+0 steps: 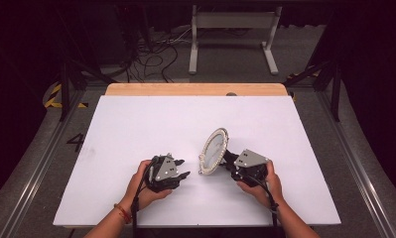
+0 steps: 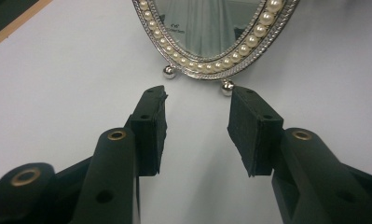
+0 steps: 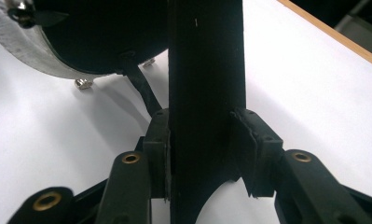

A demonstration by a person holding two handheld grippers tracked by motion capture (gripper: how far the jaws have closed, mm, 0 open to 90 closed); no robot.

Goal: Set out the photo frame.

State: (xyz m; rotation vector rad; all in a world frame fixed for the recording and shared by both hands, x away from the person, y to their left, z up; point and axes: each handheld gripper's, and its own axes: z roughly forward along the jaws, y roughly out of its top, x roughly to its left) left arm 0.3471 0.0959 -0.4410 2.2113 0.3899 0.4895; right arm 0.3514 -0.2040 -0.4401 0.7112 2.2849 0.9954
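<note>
White table (image 1: 136, 129), dark floor beyond. Nearest the mirror's back: right gripper (image 3: 200, 140), jaws clamped across the black rear stand (image 3: 204, 70), held from behind. Left gripper (image 2: 197, 126), jaws apart and empty, is aimed at the oval pearl-rimmed mirror (image 1: 213, 150), just short of its ball feet, long axis upright, tilted.

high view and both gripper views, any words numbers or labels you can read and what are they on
"4": painted on the floor left of the table.
Small dark print on the mirror glass, near the pearl frame's left edge in the left gripper view: too small and blurred to read.
</note>
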